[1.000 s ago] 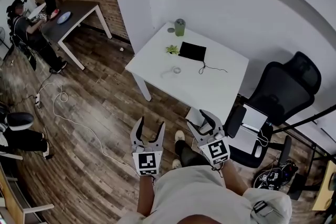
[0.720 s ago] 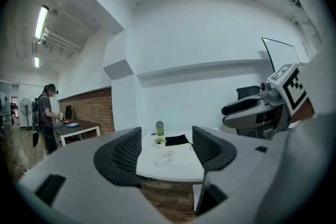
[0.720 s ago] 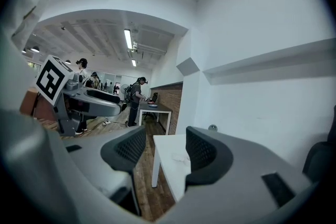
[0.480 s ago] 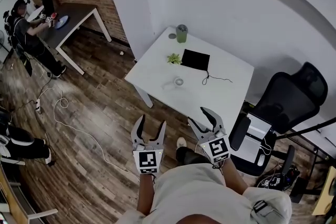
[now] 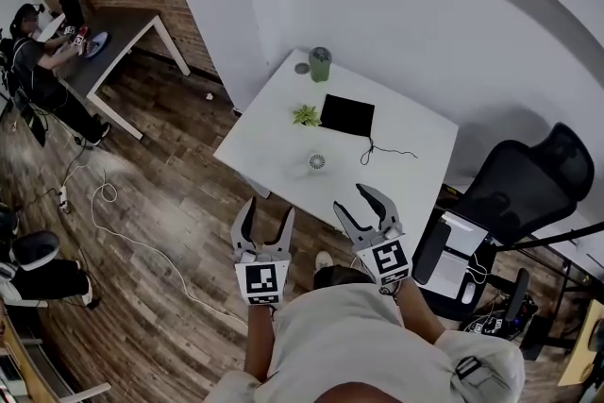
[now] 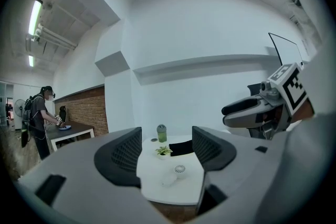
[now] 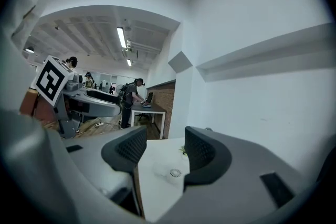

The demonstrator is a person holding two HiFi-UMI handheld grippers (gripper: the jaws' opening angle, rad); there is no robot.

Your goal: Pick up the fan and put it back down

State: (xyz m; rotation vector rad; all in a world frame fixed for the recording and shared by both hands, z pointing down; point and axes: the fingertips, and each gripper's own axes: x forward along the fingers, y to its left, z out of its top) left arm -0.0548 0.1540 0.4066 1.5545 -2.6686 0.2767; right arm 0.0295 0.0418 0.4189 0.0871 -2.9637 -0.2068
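The fan (image 5: 317,162) is small, round and white, and stands near the front of a white table (image 5: 406,179). My left gripper (image 5: 267,212) and right gripper (image 5: 356,200) are held side by side short of the table's near edge, both open and empty. In the left gripper view the fan (image 6: 180,169) shows far ahead between the jaws of the left gripper (image 6: 167,157). It also sits far ahead, low between the jaws, in the right gripper view, where the fan (image 7: 175,173) lies beyond the right gripper (image 7: 164,152).
On the table stand a small plant (image 5: 305,115), a black pad (image 5: 347,115) with a cable (image 5: 385,151) and a green cup (image 5: 320,63). A black office chair (image 5: 519,175) is at the right. A person works at a dark desk (image 5: 118,38) far left. A cord (image 5: 123,212) lies on the wood floor.
The table has come closer and now lies just ahead of both grippers, which moved forward together. Their jaws look unchanged.
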